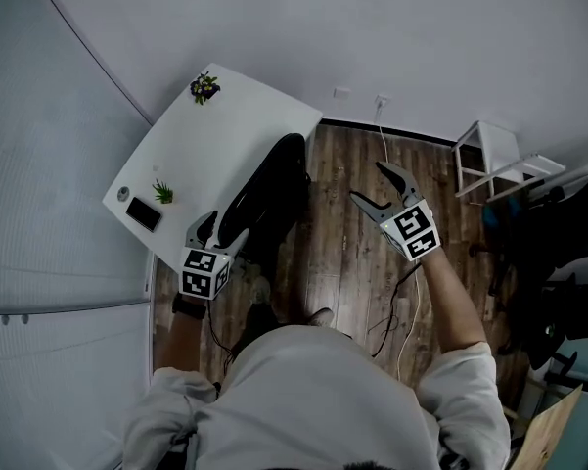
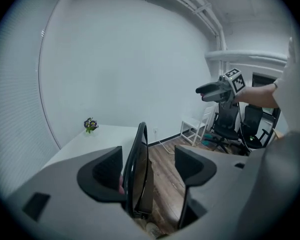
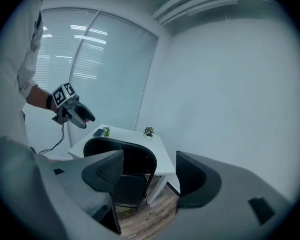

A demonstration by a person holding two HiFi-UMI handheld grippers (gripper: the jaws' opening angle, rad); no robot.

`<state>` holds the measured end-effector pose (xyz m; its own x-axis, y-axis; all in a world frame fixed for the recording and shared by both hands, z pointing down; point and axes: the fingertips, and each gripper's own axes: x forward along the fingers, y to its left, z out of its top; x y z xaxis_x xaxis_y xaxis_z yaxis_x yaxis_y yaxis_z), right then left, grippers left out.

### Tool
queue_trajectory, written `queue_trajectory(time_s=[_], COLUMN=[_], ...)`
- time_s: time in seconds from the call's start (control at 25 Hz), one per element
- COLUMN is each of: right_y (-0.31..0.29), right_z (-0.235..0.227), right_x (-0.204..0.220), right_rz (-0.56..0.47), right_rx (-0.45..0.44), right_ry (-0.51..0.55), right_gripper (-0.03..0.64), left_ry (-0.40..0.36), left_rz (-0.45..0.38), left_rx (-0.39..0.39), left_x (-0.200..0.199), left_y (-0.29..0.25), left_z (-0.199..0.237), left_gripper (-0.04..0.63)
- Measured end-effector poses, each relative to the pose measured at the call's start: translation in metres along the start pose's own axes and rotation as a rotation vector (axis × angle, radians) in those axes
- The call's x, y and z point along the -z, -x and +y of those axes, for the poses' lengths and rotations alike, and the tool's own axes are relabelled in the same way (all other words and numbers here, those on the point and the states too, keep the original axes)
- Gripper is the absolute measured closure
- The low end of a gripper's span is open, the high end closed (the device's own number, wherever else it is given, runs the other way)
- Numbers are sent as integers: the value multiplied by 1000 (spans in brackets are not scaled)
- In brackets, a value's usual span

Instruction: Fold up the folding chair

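The black folding chair stands on the wood floor against the white table, seen almost edge-on and flat. My left gripper hovers above its near end, open. In the left gripper view the chair's thin frame runs between the jaws close to the left pad; the right pad stands clear of it. My right gripper is raised over the bare floor to the chair's right, open and empty. In the right gripper view the chair back shows broadside beyond the jaws, with the left gripper above it.
On the table are a flower pot, a small green plant and a phone. A white stool and dark office chairs crowd the right side. Cables trail over the floor. A glass wall runs along the left.
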<state>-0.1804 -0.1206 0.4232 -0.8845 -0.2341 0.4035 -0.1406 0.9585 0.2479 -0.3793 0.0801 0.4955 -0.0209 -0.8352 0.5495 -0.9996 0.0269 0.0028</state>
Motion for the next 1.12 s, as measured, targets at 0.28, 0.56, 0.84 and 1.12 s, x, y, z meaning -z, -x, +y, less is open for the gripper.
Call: queue_trajectory(time_s=[0.28,0.56,0.84,1.12], right_y=[72,125,176,230], right_z=[4,8,9,15], right_x=[5,22,40,55], right_rz=[-101,-163,-202,-249], right_rx=[150,263,343,467], right_ry=[-66,-142,-186,-239], right_gripper=[311,328,336,353], left_ry=[-25,-77,-94,-121], left_rz=[-165,-247,-292,-334], left_rx=[13,11,32,66], left_x=[-39,-60,-66,-79], left_y=[11,19,20,21], left_z=[-44,-88,-141,-186], left_gripper=[314,353,364,406])
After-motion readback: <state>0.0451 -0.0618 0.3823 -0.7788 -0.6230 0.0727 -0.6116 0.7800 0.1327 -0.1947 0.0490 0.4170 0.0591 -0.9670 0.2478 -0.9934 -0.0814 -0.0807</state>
